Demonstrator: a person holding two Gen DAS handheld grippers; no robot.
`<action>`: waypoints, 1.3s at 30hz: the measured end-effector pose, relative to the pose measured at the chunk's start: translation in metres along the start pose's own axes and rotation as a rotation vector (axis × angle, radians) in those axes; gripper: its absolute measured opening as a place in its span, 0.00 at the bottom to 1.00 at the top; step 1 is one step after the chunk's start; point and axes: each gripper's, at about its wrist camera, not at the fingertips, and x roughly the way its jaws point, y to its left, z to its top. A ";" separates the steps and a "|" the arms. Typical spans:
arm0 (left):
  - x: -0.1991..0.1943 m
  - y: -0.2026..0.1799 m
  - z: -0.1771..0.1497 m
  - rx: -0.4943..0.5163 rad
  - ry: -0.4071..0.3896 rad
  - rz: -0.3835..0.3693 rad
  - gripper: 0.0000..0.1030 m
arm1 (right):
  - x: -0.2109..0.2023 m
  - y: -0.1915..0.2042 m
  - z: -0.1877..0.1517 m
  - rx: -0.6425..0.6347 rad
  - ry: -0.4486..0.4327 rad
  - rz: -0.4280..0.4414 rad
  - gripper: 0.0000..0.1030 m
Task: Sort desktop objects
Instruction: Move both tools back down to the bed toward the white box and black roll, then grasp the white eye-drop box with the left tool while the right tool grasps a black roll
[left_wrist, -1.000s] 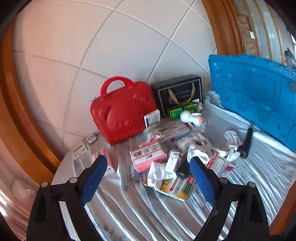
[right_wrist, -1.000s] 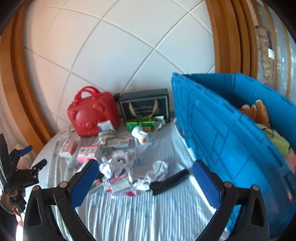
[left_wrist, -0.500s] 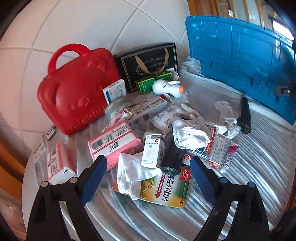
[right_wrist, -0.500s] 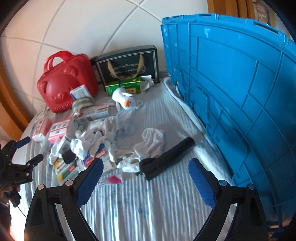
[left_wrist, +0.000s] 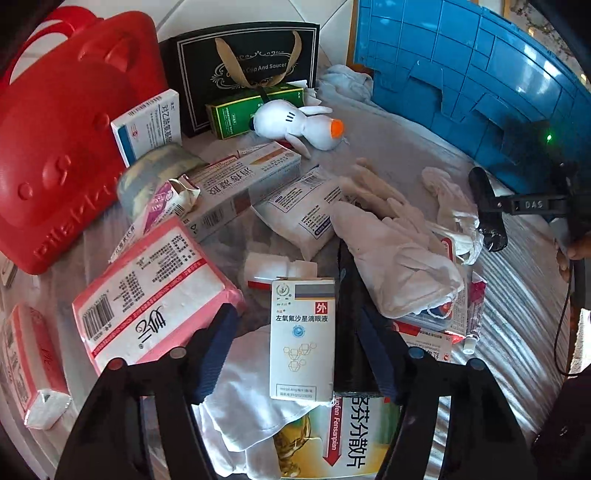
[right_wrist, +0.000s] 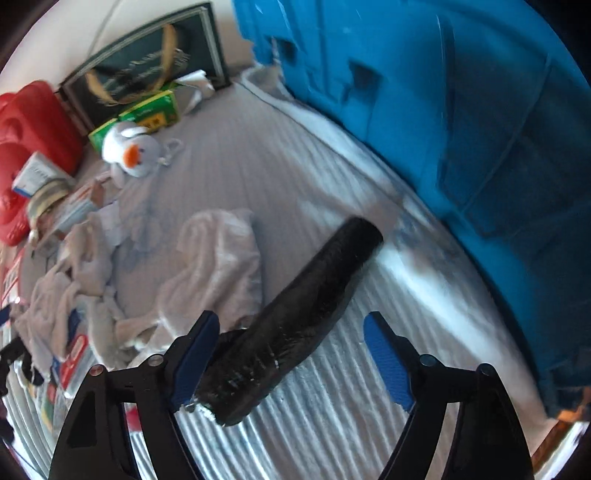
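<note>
My left gripper (left_wrist: 297, 347) is open, its blue pads on either side of a white eye-drop box (left_wrist: 302, 338) that lies on a white cloth and a yellow-green medicine box (left_wrist: 347, 435). A black roll (left_wrist: 349, 325) lies just right of the box, against the right pad. My right gripper (right_wrist: 291, 350) is open around the near end of a black wrapped cylinder (right_wrist: 295, 317), which lies on the striped cloth and touches the left pad. The cylinder also shows in the left wrist view (left_wrist: 485, 206), with the right gripper above it.
A blue crate (right_wrist: 461, 129) stands to the right. A red case (left_wrist: 55, 140), a black gift bag (left_wrist: 247, 62), a green box (left_wrist: 255, 110), a white plush toy (left_wrist: 299, 123), pink packs (left_wrist: 155, 291), white gloves (left_wrist: 399, 266) and medicine boxes crowd the table.
Both grippers have dropped and moved forward. The left one now straddles the eye-drop box; the right one now straddles the black cylinder.
</note>
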 end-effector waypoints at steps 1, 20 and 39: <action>0.001 0.003 0.000 -0.021 0.000 -0.012 0.64 | 0.005 0.000 0.000 0.008 0.019 0.002 0.71; -0.002 -0.004 -0.009 -0.169 -0.018 -0.040 0.42 | 0.012 0.004 -0.001 -0.148 -0.047 0.054 0.67; -0.055 -0.012 -0.029 -0.267 -0.113 0.002 0.34 | -0.055 0.064 -0.021 -0.375 -0.040 0.350 0.31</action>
